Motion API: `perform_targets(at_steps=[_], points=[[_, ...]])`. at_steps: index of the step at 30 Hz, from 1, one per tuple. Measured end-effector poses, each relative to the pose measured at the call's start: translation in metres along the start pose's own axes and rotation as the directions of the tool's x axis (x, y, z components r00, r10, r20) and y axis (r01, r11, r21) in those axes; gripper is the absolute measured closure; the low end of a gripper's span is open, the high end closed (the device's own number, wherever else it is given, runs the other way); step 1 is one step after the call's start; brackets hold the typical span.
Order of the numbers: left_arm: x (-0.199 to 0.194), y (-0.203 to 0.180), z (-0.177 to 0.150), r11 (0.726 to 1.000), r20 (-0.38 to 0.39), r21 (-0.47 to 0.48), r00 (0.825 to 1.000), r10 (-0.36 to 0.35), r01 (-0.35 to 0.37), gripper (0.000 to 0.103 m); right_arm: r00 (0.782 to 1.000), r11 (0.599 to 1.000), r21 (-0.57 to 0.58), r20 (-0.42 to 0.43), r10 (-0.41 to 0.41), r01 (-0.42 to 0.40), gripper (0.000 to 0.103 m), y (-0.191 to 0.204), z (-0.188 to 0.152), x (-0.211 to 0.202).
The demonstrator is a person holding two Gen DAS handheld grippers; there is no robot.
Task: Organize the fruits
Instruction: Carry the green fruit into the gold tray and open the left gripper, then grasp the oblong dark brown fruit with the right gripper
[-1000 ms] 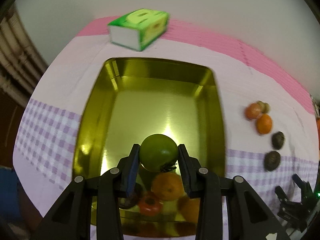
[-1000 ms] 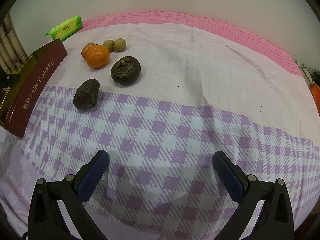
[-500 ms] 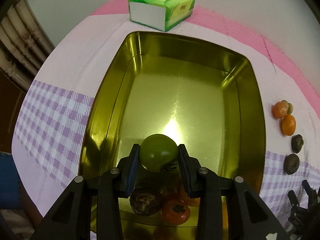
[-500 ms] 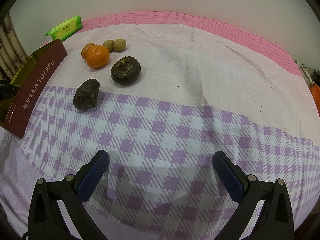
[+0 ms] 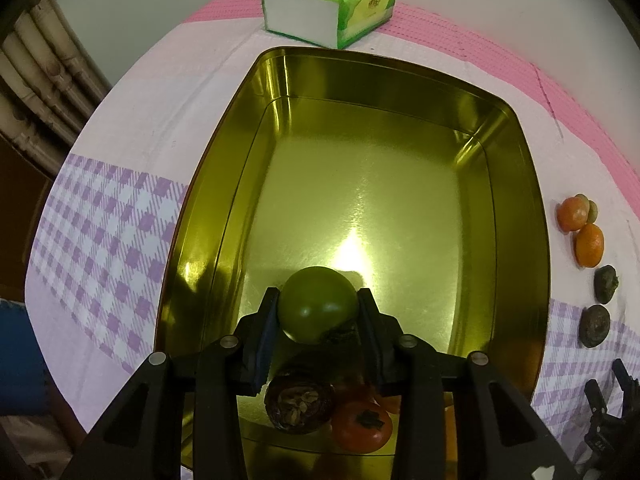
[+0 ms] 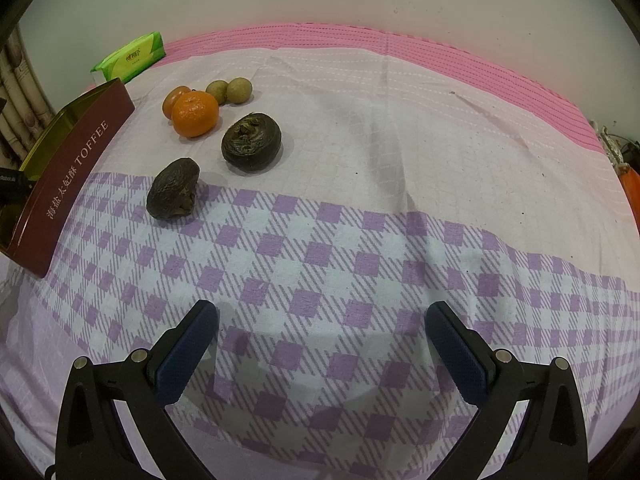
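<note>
Left gripper [image 5: 318, 318] clamped on green fruit [image 5: 318, 304], now lower over gold tin [image 5: 532, 240], low centre of frame; release likely next. Right gripper [image 6: 322, 344] wide open, empty.

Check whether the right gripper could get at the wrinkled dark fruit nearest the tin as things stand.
Probably yes. The right gripper is open and empty, and only bare checked cloth lies between it and the wrinkled dark fruit, which sits apart from the tin and its neighbours.

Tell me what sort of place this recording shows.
Probably a home: a table against a plain wall, under a pink and purple checked cloth, with a tissue pack, a gold toffee tin and loose fruit such as a mandarin.
</note>
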State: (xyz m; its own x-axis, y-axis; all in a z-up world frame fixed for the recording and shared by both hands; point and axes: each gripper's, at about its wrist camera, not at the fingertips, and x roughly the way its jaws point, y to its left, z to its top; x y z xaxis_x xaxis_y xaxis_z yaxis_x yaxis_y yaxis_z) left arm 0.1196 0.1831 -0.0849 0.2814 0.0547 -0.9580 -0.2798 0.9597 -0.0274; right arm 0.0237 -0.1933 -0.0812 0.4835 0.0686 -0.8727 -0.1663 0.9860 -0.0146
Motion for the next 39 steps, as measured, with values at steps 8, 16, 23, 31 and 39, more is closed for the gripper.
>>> perform_targets(at_steps=[8,16,23,31,39], points=[[-0.005,0.002,0.0,1.0,0.014,-0.005,1.0,-0.01,0.01,0.063,1.0,1.0,0.001,0.0,-0.002,0.002,0.0,0.0,0.0,0.0],[-0.022,0.003,-0.002,0.999,0.049,-0.006,0.998,-0.034,0.034,0.048,1.0,1.0,0.004,0.0,-0.005,0.005,0.0,0.0,0.0,0.0],[-0.046,0.004,-0.005,1.0,0.114,-0.011,0.993,-0.028,0.029,0.041,1.0,1.0,0.005,0.0,-0.008,0.008,0.0,0.0,-0.001,-0.001],[-0.068,0.007,-0.017,0.999,0.189,0.006,0.981,-0.033,0.032,0.038,1.0,1.0,0.005,-0.001,-0.009,0.009,0.0,0.0,0.001,0.001],[-0.087,0.004,-0.028,0.998,0.259,0.03,0.963,-0.068,0.063,0.038,1.0,1.0,0.01,-0.013,-0.011,0.011,0.0,0.0,0.002,0.002]])
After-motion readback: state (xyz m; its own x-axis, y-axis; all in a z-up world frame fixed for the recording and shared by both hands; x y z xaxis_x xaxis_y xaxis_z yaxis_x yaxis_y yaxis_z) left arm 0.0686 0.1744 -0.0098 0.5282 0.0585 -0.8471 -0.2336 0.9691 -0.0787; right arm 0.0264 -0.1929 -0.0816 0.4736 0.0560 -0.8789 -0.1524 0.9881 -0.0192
